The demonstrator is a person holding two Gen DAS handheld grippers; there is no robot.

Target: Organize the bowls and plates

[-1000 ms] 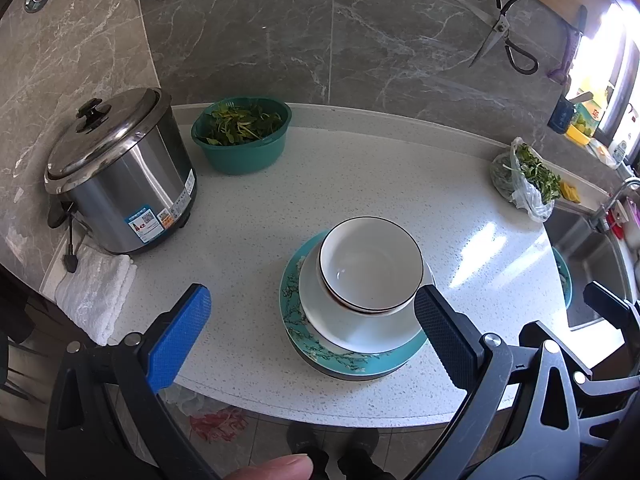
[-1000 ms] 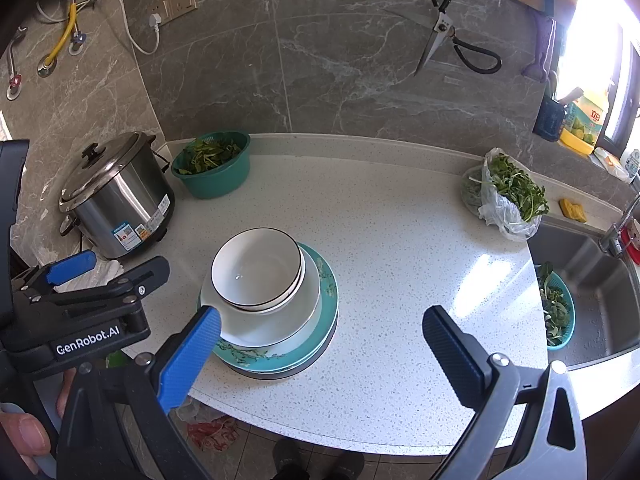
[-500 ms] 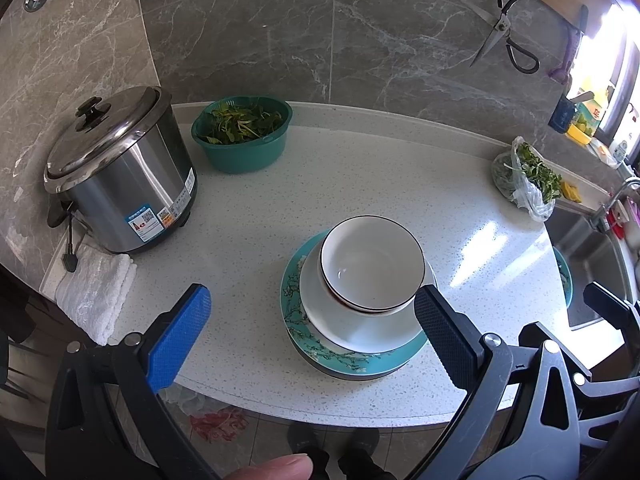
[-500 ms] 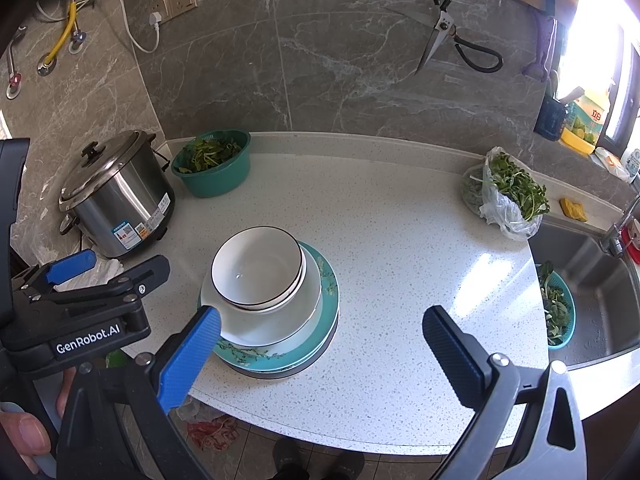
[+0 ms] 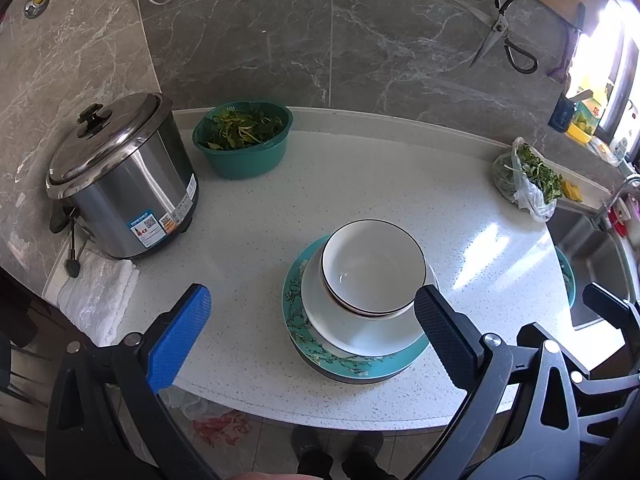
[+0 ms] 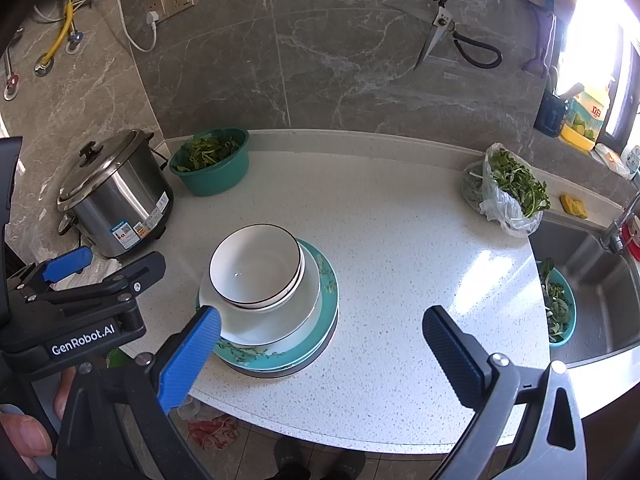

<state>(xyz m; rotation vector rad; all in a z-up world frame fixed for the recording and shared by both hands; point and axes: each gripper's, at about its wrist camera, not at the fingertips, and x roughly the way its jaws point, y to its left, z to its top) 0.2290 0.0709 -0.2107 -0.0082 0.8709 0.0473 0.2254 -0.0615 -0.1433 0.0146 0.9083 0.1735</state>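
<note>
A stack stands near the counter's front edge: white bowls with dark rims nested on a white plate, on a teal floral plate. My left gripper is open and empty, held above and in front of the stack. My right gripper is open and empty, just right of the stack. The left gripper's body shows at the left of the right wrist view.
A steel rice cooker and a folded white towel are at the left. A teal basin of greens stands at the back. A bag of greens and the sink are at the right. Scissors hang on the wall.
</note>
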